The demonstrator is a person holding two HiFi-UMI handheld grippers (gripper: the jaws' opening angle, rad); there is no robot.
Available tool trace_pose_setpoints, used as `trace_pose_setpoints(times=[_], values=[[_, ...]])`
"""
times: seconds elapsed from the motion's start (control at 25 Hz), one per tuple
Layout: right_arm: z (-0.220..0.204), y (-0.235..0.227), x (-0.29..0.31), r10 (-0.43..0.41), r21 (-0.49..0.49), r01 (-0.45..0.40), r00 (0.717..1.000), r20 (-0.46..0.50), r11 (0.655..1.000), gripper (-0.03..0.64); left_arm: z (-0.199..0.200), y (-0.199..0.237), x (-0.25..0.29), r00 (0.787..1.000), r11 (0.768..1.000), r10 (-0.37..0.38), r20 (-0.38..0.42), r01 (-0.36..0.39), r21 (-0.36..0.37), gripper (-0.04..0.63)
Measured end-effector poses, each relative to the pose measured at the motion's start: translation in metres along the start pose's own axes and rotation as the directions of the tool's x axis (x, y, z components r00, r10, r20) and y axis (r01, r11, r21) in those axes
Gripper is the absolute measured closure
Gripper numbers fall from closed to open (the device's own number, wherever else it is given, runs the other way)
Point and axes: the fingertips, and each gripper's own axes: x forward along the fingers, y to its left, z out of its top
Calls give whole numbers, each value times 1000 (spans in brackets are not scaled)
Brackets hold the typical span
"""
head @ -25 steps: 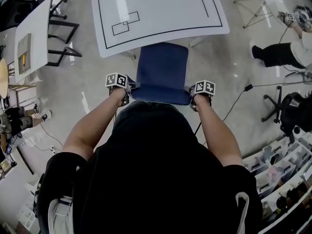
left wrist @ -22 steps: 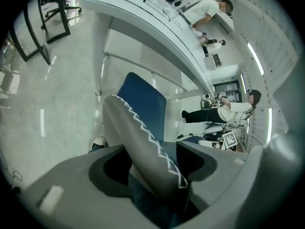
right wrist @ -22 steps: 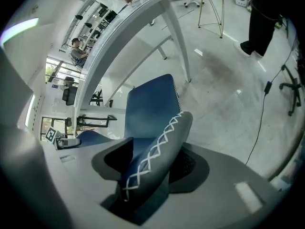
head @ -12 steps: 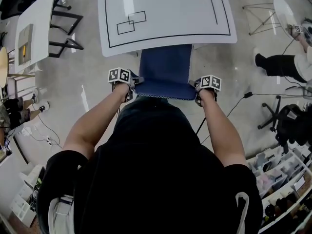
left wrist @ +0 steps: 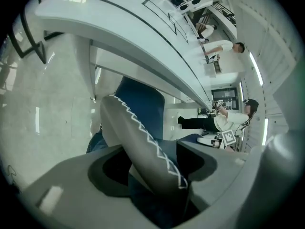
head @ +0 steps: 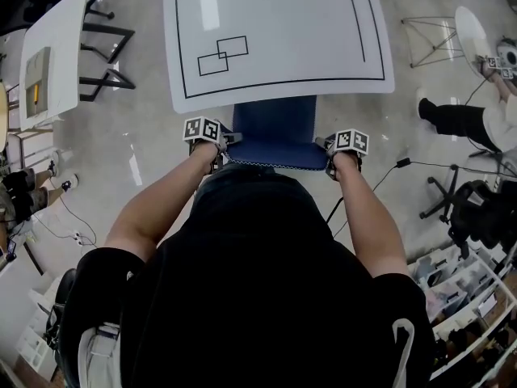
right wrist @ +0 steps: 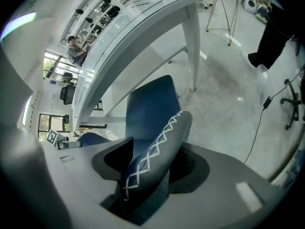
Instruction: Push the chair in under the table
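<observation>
The chair (head: pixel 273 132), its seat partly beneath the table's (head: pixel 275 31) near edge and its back just outside that edge, looks light and rigid enough to slide, best driven evenly from both ends of the back's top rim. The left gripper (left wrist: pixel 153 173) and right gripper (right wrist: pixel 151 175) each have their fingers (left wrist: pixel 228 175) pinched on that rim. It is a rounded grey padded roll with white zigzag stitching over blue fabric, likely soft under the pinch, while the table is a hard, glossy white slab.
</observation>
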Motion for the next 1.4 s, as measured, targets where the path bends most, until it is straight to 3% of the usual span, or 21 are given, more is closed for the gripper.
trace_pose_setpoints(times=[0.36, 0.84, 1.12, 1.4], values=[[39, 1, -3, 5, -25, -5, 1000, -11, 1000, 361, 29, -15, 4, 1000, 1000, 7, 25, -7, -13, 305], [110, -5, -5, 50, -137, -56, 997, -51, 989, 354, 43, -37, 23, 987, 991, 21, 157, 0, -133, 305], [137, -6, -4, 58, -198, -69, 997, -59, 978, 348, 49, -39, 35, 972, 982, 33, 232, 11, -187, 307], [137, -7, 4, 94, -206, -100, 995, -38, 974, 336, 55, -30, 37, 953, 974, 40, 301, 30, -226, 307]])
